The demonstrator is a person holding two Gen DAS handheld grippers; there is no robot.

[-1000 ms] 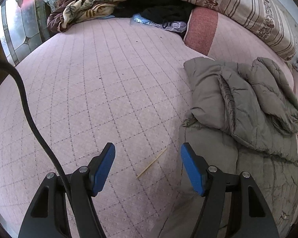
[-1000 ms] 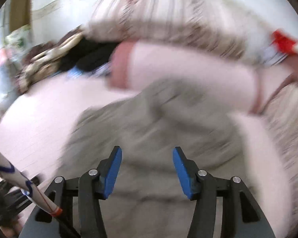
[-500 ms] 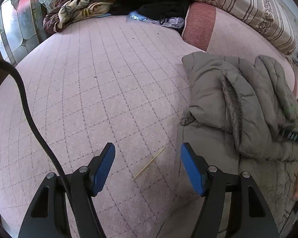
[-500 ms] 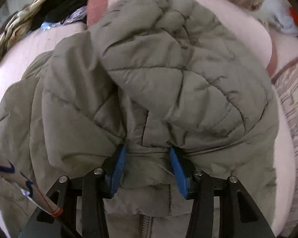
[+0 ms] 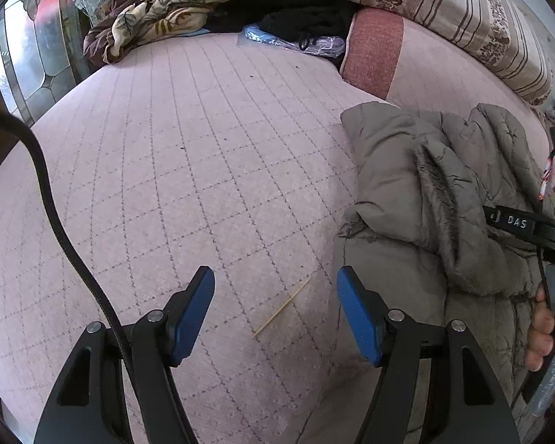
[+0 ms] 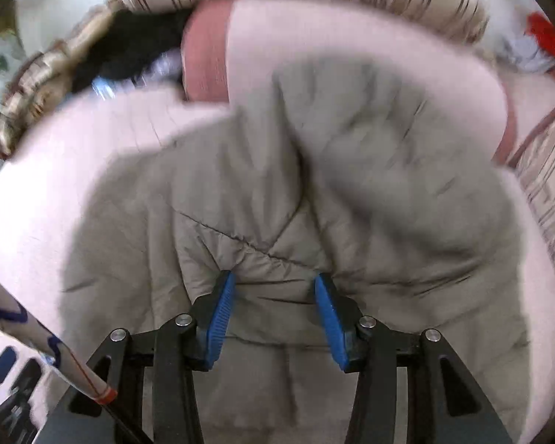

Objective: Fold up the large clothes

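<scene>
Bedspread in pink with a quilted grid fills most of what my left camera sees, and it is the biggest thing here; along its far edge lies a long striped bolster, with a pink pillow tucked just in front of it, and a rumpled leaf-print blanket beside a heap of black clothing in the far corner; the padded grey-green jacket lies bunched on the right side of the bedspread, its quilted folds piled over one another, its near part running down past the right finger of my left gripper; that gripper hangs over bare bedspread with its blue pads wide apart and nothing between them, so the jacket sits just beside it, to its right and not in it; my right gripper is right down on the jacket, its blue pads set on either side of a puckered fold of the quilted cloth and pressing into it, the gap between them narrow and filled with fabric; the right view is blurred toward the far side; my right hand shows at the edge of the left view, wrapped round the handle; smallest of all, a thin straw-coloured stick lies on the bedspread between my left pads.
</scene>
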